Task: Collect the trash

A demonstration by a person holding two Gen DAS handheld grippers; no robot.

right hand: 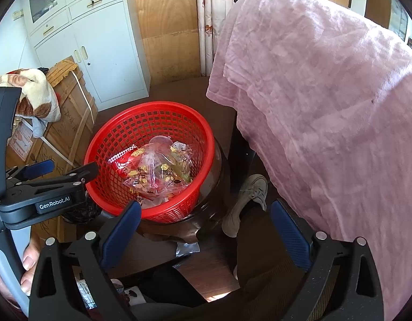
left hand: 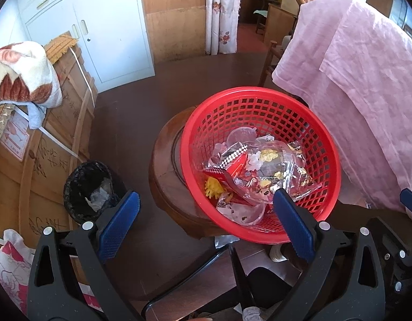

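A red plastic basket [left hand: 323, 144] sits on a round wooden stool [left hand: 166, 176]. It holds clear plastic wrappers [left hand: 281, 171], a red packet [left hand: 232, 164] and a clear lid. My left gripper [left hand: 206, 200] is open and empty, just in front of the basket's near rim. In the right wrist view the basket [right hand: 104, 144] is at centre left with the same wrappers [right hand: 157, 171] in it. My right gripper [right hand: 206, 215] is open and empty, to the right of and nearer than the basket. The left gripper [right hand: 67, 169] shows there at the left, a hand on its handle.
A black-lined bin [left hand: 88, 190] stands on the floor left of the stool. A chair draped with pink cloth [left hand: 366, 93] is to the right. Wooden crates [left hand: 53, 139] with a folded blanket are on the left, white cabinets behind. A shoed foot [right hand: 248, 200] is below.
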